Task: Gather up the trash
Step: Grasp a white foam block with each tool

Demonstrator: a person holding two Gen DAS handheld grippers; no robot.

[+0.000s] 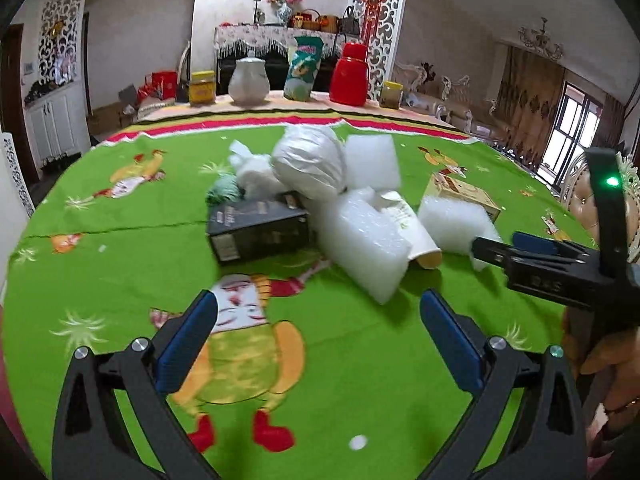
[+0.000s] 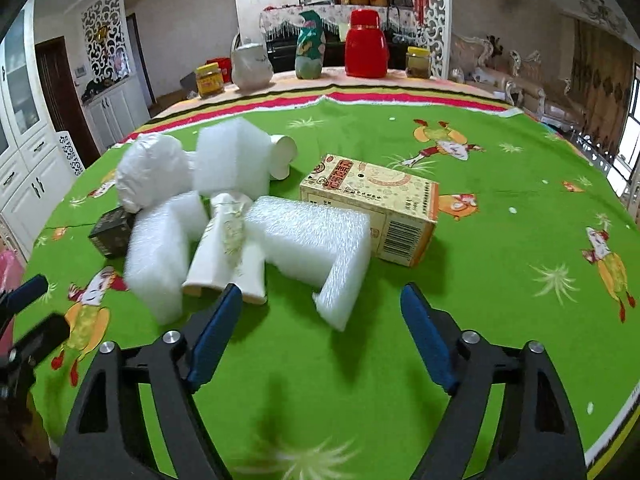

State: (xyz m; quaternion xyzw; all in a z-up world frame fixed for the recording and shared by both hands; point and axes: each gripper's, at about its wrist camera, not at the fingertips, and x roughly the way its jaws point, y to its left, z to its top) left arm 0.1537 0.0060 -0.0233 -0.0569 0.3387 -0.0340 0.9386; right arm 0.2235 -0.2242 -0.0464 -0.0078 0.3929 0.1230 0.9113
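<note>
A heap of trash lies on the green cartoon tablecloth (image 1: 360,360): a black box (image 1: 256,232), a knotted white plastic bag (image 1: 308,164), white foam blocks (image 1: 360,240), a white carton (image 2: 228,248) and a yellow printed carton (image 2: 372,204). My left gripper (image 1: 320,304) is open and empty, hovering over the cloth just short of the black box. My right gripper (image 2: 320,294) is open too, with nothing pressed by its pads. The near end of an L-shaped foam piece (image 2: 312,236) lies just ahead of its gap. Each gripper shows at the edge of the other's view.
Along the far table edge stand a yellow jar (image 1: 202,88), a white jug (image 1: 248,80), a green snack bag (image 1: 302,68), a red thermos (image 1: 350,74) and another jar (image 2: 418,62). A person's hand (image 1: 612,360) holds the right gripper. Cabinets and sofas surround the table.
</note>
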